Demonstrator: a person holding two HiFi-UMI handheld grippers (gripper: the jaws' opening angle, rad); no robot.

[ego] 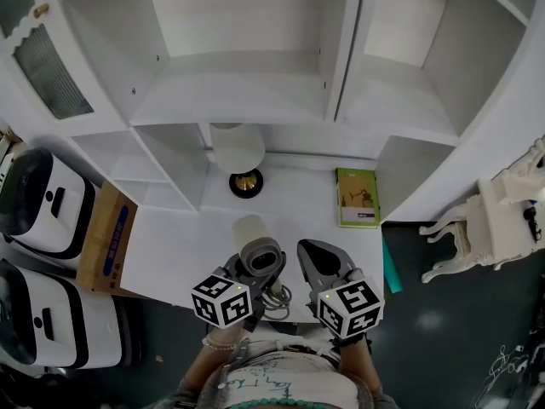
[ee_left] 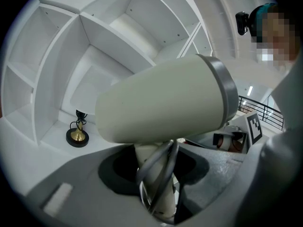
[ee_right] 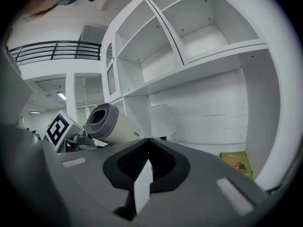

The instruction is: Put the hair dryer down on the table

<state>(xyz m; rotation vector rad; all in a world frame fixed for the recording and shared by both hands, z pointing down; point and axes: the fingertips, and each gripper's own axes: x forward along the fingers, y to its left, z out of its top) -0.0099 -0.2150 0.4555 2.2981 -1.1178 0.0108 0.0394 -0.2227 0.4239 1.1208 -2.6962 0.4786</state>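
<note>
A cream hair dryer (ego: 258, 250) with a grey rear ring hangs above the front edge of the white table (ego: 183, 250). My left gripper (ego: 249, 286) is shut on its handle and coiled grey cord (ee_left: 158, 171); the barrel (ee_left: 161, 103) fills the left gripper view and points toward the shelves. My right gripper (ego: 322, 267) is just right of the dryer, shut with nothing between its jaws. In the right gripper view the hair dryer (ee_right: 116, 122) shows at left, rear opening toward the camera.
A white-shaded lamp on a black and brass base (ego: 246, 182) stands at the back of the table. A green book (ego: 357, 197) lies at the back right. White shelves (ego: 247, 75) rise behind. A cardboard box (ego: 106, 237) and white appliances (ego: 38, 198) sit left; a white chair (ego: 490, 224) right.
</note>
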